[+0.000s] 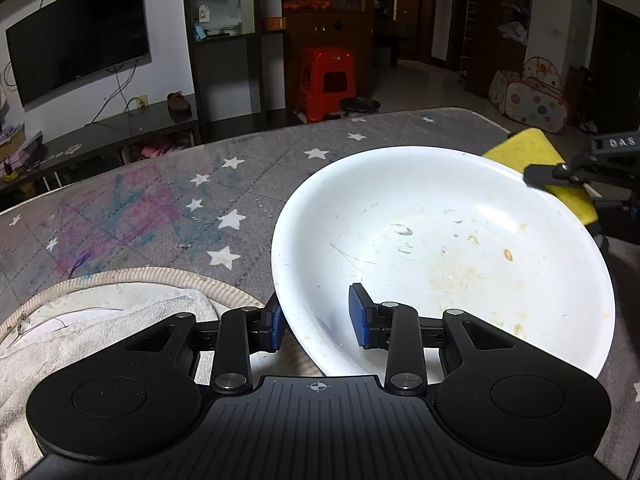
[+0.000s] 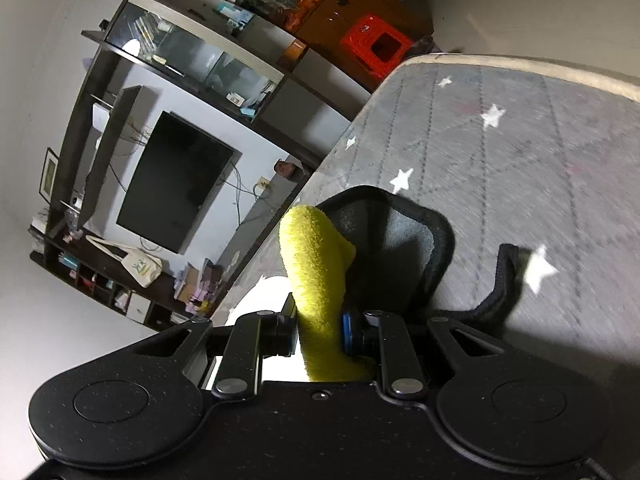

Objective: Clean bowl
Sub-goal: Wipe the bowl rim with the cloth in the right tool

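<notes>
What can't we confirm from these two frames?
- Left gripper grip: jaws straddle the bowl rim; left wrist view doesn't show pad contact.
- Bowl in right wrist view: mostly hidden behind the right gripper and yellow cloth.
- Cloth-bowl contact: unclear in both views.

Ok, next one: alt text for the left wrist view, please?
The left gripper straddles the near rim of a shallow white plastic bowl smeared with food residue, tilted on a grey star-print mat. At the far rim, the right gripper holds a yellow cleaning cloth.
</notes>
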